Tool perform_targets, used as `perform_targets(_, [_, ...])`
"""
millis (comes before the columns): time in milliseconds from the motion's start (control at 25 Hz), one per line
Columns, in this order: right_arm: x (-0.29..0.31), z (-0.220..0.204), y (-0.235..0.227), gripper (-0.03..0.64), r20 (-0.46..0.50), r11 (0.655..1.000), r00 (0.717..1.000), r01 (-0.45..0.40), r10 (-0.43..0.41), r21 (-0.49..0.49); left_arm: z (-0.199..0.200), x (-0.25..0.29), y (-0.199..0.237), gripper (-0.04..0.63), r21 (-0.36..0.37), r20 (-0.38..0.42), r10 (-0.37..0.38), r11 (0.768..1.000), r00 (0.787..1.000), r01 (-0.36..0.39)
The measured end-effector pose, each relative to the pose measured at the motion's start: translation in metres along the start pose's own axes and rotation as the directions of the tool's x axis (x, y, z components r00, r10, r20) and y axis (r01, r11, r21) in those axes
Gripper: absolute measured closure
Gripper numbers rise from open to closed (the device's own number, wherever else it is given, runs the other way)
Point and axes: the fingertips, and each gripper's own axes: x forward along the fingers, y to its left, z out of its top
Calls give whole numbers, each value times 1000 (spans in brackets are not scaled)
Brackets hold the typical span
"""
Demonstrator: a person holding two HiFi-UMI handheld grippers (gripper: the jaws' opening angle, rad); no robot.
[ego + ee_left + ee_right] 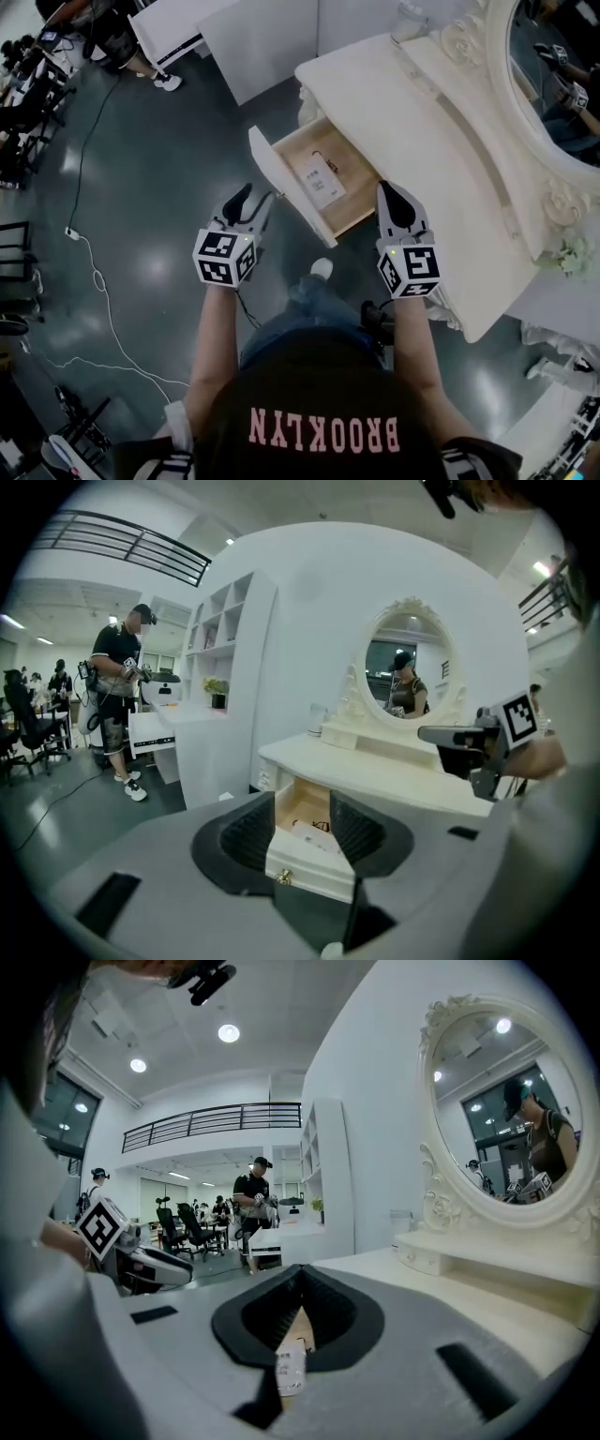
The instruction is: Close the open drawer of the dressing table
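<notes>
Cream-white lacquer covers the dressing table [412, 112]. Its curved top runs under an oval mirror [553, 66] set in a carved, scrolled frame.

In the head view the drawer [309, 141] stands open toward the person. It is a box of pale raw wood behind a thick white front, and a flat printed packet [321, 180] lies on its bottom. The left gripper [246, 202] sits just beside the outer face of the drawer front. The right gripper [394, 197] is at the drawer's other side, by the table's edge. Each carries a cube of black-and-white square markers. The floor [141, 187] is dark and glossy, with a thin white cable [94, 272] snaking over it.

In the left gripper view the smooth grey moulded jaws stand spread. Their black ribbed pads [251, 841] are well apart and pinch nothing. In the gap beyond them shows the drawer's white front with a small round brass knob [284, 877], and the wooden inside behind it. Farther off, a person [117, 700] stands near a tall white shelf unit [225, 630].

In the right gripper view the same ribbed pads come together at their tips, pressed shut on nothing. Through the narrow wedge left below the tips show a strip of pale wood and the packet's white label. The mirror's ornate frame curves up at the right, above the table's smooth top. A black barred railing [216, 1119] runs along an upper level at the back.
</notes>
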Motion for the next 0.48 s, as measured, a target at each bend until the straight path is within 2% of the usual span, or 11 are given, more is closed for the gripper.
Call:
perform_targets(240, [10, -9, -21, 620, -21, 999, 1000, 23, -22, 42, -14, 27, 18, 428, 23, -83, 51, 999, 995, -49])
perform_targets(480, [14, -16, -37, 620, -29, 995, 997, 71, -69, 74, -30, 39, 23, 427, 33, -150, 24, 999, 988, -20])
